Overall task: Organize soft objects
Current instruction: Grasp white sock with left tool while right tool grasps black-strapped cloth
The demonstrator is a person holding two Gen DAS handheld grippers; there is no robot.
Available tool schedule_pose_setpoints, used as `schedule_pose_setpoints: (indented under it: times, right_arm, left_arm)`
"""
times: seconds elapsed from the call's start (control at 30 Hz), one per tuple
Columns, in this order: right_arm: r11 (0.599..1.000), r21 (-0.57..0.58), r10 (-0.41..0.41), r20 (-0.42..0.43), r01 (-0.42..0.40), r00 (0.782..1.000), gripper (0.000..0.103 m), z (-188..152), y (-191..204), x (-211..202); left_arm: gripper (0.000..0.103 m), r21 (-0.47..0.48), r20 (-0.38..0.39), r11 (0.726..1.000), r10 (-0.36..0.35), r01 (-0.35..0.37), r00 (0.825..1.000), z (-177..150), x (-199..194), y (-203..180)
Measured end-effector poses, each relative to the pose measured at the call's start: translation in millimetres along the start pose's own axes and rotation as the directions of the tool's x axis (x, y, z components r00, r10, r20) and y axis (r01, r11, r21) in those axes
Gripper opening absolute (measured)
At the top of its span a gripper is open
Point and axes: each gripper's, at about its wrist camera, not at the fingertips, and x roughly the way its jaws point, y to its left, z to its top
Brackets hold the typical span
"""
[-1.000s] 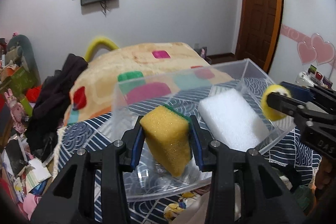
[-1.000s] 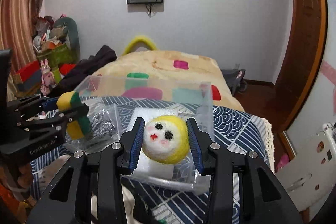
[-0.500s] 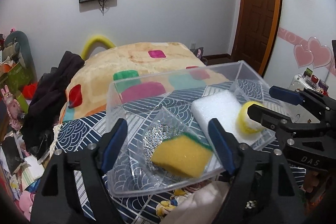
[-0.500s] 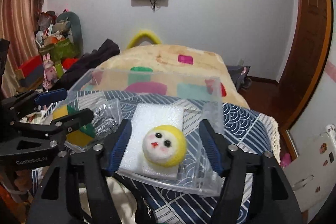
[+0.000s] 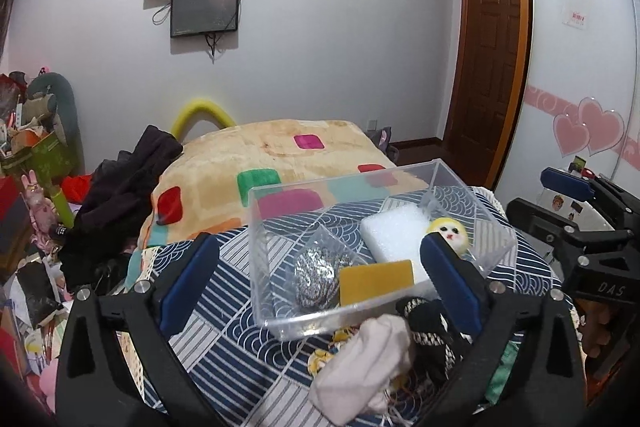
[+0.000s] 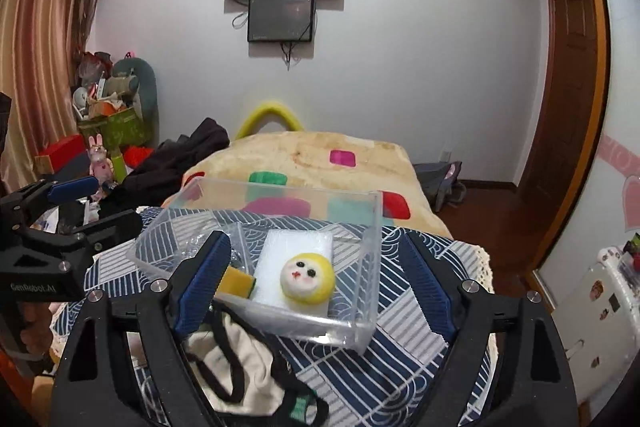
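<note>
A clear plastic box stands on the blue patterned bed cover; it also shows in the right wrist view. Inside lie a yellow-green sponge, a white foam block, a yellow felt ball with a face on the foam, and a bagged steel scourer. My left gripper is open and empty, just in front of the box. My right gripper is open and empty, also in front of it.
Loose socks and cloths lie on the cover in front of the box. A beige blanket and dark clothes lie behind. Clutter stands at the left, a wooden door at the right.
Both grippers opened and let go: the sponge and the felt ball dropped into the box. Both grippers then pulled back and up from it.
</note>
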Motion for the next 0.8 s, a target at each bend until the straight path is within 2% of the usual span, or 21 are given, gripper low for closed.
schedule_pose_setpoints:
  times: [0.23,0.47,0.6,0.67,0.8]
  right_arm:
    - [1.0,0.008,0.009,-0.015,-0.009,1.0,0.088,-17,5,-7]
    - [0.999,0.022,0.05,-0.109,-0.048,0.993,0.089,-48,13,6]
    - [0.995,0.025,0.099,-0.156,-0.096,0.983,0.089,-63,23,11]
    - [0.993,0.021,0.121,-0.161,-0.119,0.979,0.089,-64,29,11]
    - [0.989,0.004,0.148,-0.168,-0.149,0.975,0.089,-65,39,14]
  left_arm:
    - [0.102,-0.01,-0.038,1.0,0.005,-0.005,0.999,-26,-7,5]
    - [0.102,-0.034,-0.148,0.999,-0.009,0.004,0.989,-68,11,6]
    - [0.101,-0.025,-0.168,1.0,-0.005,0.001,0.986,-83,18,1]
    - [0.089,-0.024,-0.171,1.0,-0.022,0.019,0.985,-87,20,-2]
    - [0.077,-0.023,-0.188,0.998,-0.062,0.058,0.98,-90,29,-5]
